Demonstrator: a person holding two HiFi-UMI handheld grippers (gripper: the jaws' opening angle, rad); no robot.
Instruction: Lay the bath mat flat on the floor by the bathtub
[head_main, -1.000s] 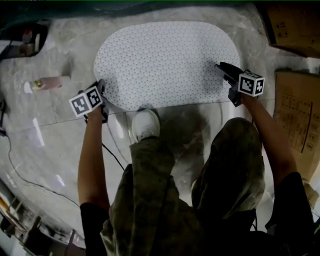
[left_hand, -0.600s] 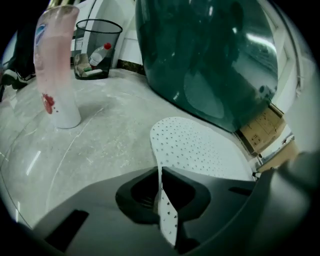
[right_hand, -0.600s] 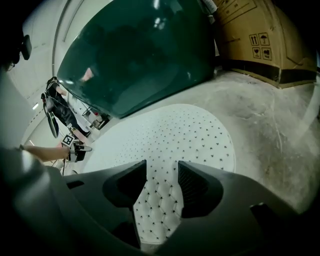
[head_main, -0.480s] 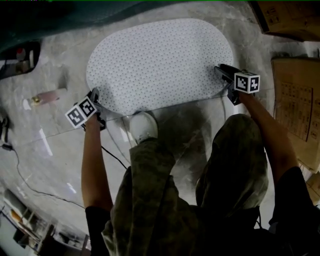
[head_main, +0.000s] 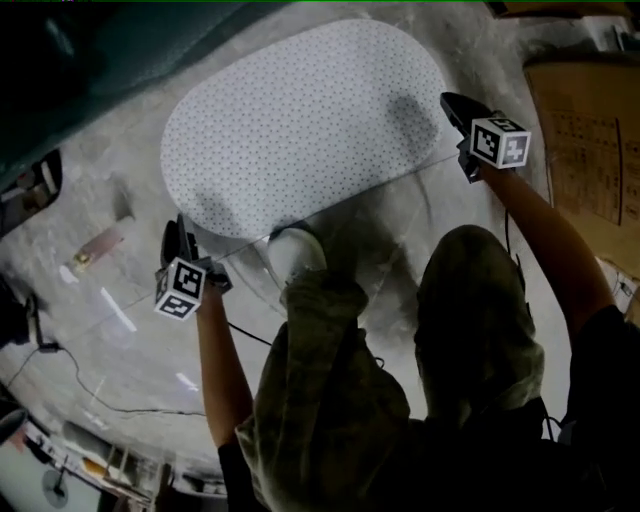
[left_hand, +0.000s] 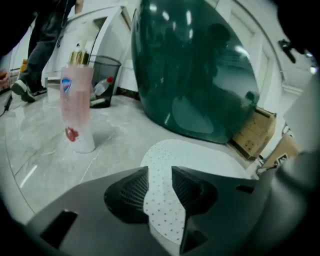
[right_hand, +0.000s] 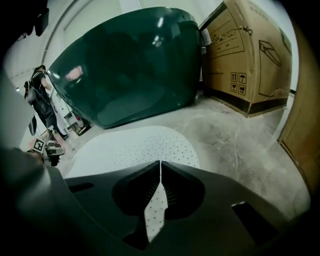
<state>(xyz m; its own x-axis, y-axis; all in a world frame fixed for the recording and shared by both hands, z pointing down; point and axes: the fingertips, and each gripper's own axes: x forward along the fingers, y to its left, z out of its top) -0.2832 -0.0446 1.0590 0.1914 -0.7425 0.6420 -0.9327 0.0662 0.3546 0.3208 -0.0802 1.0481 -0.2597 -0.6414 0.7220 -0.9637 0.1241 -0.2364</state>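
The white dotted oval bath mat (head_main: 300, 120) lies flat on the marble floor beside the dark green bathtub (head_main: 90, 60). My left gripper (head_main: 172, 235) hovers just off the mat's near-left edge. Its jaws have just been opening, and in the left gripper view (left_hand: 160, 172) the mat (left_hand: 200, 160) shows in the gap, untouched. My right gripper (head_main: 450, 100) sits at the mat's right end. Its jaws have just been closing, and in the right gripper view (right_hand: 160, 164) the tips meet. The mat (right_hand: 135, 145) lies beyond them, and I see nothing pinched.
A pink bottle (left_hand: 77, 107) stands on the floor left of the mat, with a wire bin (left_hand: 104, 80) behind it. Cardboard boxes (head_main: 585, 130) line the right side. The person's white shoe (head_main: 292, 255) is at the mat's near edge. A cable (head_main: 70, 370) trails at left.
The left gripper has let go of the mat's near-left edge, risen and opened. The right gripper has slid towards the mat's right end and its jaws have shut.
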